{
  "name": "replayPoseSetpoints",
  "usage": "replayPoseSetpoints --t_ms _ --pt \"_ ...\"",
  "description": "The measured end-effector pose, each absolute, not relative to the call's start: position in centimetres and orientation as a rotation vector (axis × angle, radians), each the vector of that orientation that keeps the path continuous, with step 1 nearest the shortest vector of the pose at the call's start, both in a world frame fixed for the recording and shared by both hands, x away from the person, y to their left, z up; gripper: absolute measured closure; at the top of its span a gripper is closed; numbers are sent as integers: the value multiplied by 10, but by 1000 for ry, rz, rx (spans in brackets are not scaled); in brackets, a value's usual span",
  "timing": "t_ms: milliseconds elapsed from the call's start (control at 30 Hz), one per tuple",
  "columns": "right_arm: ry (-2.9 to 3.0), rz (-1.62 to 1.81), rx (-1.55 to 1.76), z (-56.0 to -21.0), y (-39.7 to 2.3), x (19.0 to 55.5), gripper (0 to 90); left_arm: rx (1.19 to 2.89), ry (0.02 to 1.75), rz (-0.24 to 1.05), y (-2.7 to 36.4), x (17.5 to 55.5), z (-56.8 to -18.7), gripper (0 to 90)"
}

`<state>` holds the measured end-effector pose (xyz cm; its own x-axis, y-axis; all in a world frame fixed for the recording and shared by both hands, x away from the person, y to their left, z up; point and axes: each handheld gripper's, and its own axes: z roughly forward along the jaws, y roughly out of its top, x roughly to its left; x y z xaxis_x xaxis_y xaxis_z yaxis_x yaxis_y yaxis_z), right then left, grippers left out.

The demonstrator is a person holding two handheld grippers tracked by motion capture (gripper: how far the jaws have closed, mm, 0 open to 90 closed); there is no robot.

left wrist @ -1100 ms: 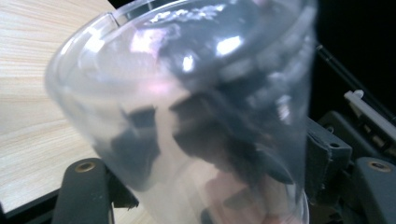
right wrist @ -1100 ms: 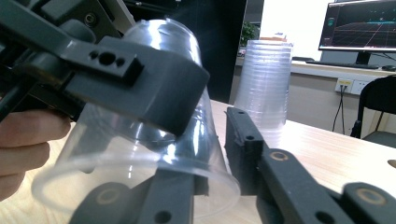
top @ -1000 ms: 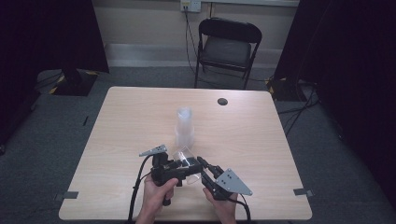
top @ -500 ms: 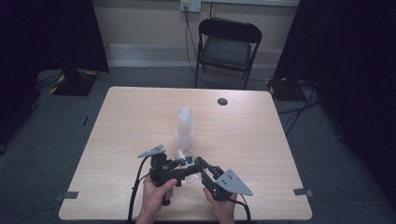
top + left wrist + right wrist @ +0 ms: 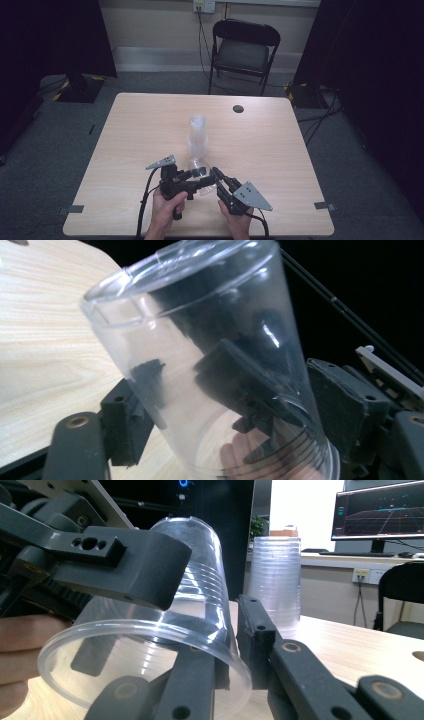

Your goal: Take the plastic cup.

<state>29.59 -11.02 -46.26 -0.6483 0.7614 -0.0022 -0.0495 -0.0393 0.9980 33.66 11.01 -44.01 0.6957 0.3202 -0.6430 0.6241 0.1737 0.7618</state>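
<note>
my right gripper (image 5: 216, 176) pinches one clear cup's (image 5: 202, 184) rim near the desk's (image 5: 300, 165) front edge, off the stack (image 5: 197, 137); my left gripper's (image 5: 197, 175) jaws have just been opening around it; placing remains.

Light wood-grain table (image 5: 125, 130), rounded corners, on grey carpet floor (image 5: 45, 150). Stack of clear plastic cups (image 5: 197, 135) stands upright approx. mid-table, directly on the top; in the right gripper view the stack (image 5: 276, 580) sits on the wood w/ ribbed rims nested. Small dark round cable hole (image 5: 238, 108) near far edge, right of centre. Tape marks on floor by near corners: one left (image 5: 75, 209), one right (image 5: 322, 205). Black folding chair (image 5: 243, 50) on floor beyond far edge.
</note>
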Motion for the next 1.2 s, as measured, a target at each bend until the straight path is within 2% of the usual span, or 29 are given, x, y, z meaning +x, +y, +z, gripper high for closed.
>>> replayPoseSetpoints --t_ms 33,300,400,500,767,1000,1200 --pt "1647 1753 765 -462 -110 296 867 1430 838 -258 111 337 -440 222" --pt "1667 1741 792 -462 -112 297 877 1431 836 -255 113 336 -441 206" --pt "1644 1760 839 -463 -118 300 888 1429 836 -267 116 337 -442 152" --pt "1623 1778 879 -464 -127 302 895 1435 842 -245 118 338 -442 177" --pt "1631 1769 925 -462 -137 304 896 1479 833 -202 117 337 -442 168" --pt "1682 1723 955 -461 -140 306 895 1533 814 -90 120 336 -440 165" --pt "1747 1675 997 -458 -142 308 893 1594 804 79 121 333 -439 167"
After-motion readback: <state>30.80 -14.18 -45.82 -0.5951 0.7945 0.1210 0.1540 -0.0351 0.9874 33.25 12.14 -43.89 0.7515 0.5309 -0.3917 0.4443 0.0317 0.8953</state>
